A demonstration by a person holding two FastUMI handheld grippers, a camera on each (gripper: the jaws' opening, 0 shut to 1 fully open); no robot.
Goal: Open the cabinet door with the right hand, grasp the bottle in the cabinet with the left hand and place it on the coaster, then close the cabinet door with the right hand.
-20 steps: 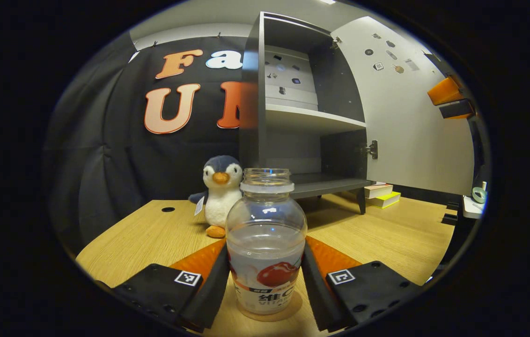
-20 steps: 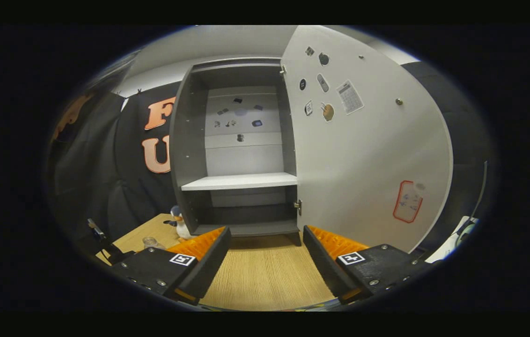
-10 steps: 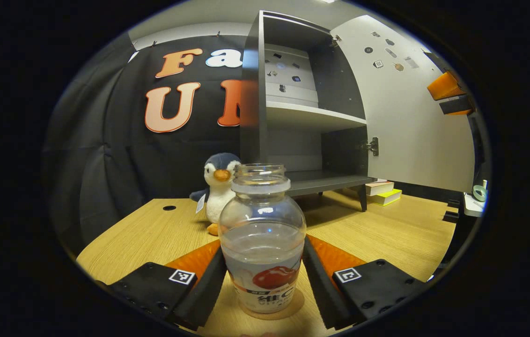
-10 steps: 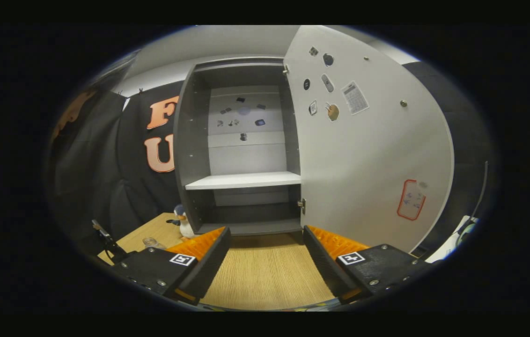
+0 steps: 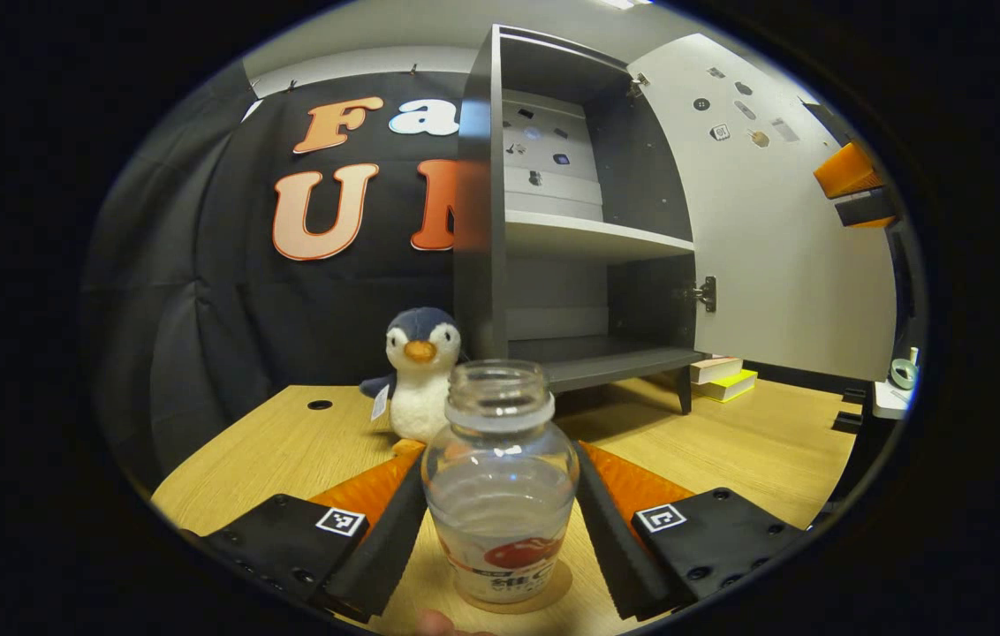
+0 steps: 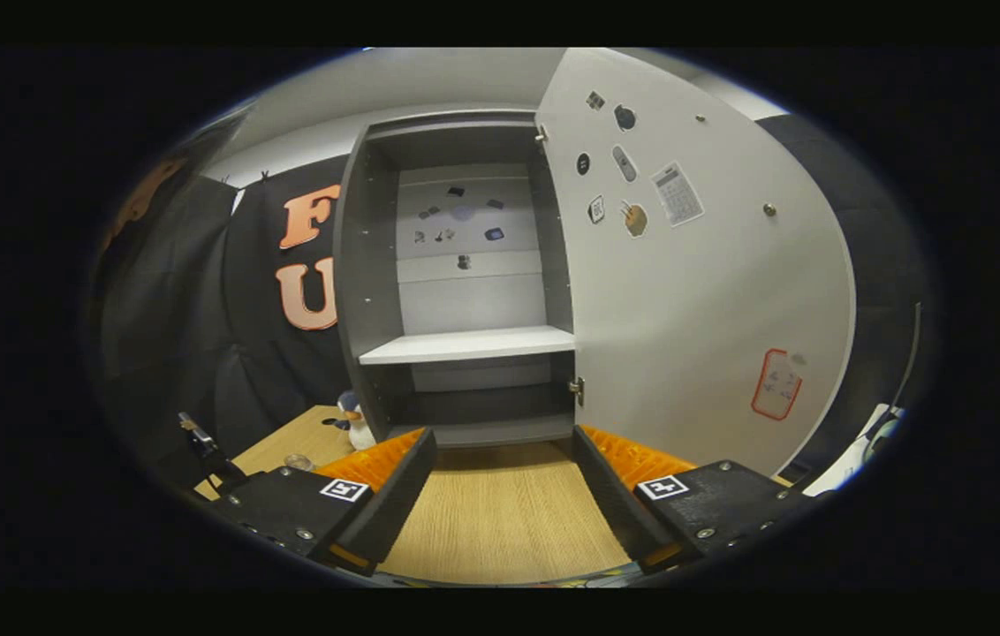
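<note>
A clear, capless bottle (image 5: 500, 495) with a fruit label stands upright on a round coaster (image 5: 553, 594) on the wooden table. My left gripper (image 5: 498, 450) is open, its fingers flanking the bottle's lower body with a slight gap. The grey cabinet (image 5: 478, 221) behind it has its white door (image 5: 783, 238) swung wide and its shelves bare. In the right gripper view, my right gripper (image 6: 504, 433) is open and holds nothing, facing the open cabinet (image 6: 465, 344) beside the door (image 6: 685, 309). The bottle (image 6: 297, 461) shows small at far left there.
A plush penguin (image 5: 419, 380) sits just behind the bottle, left of the cabinet. Stacked books (image 5: 725, 375) lie under the open door. A tape roll (image 5: 904, 373) rests on a side ledge at right. The table (image 5: 288, 442) has a cable hole (image 5: 319, 405).
The left gripper has let go of the bottle and drawn back, so the bottle looks smaller and farther off on the coaster. The right gripper drifted slightly left before the cabinet.
</note>
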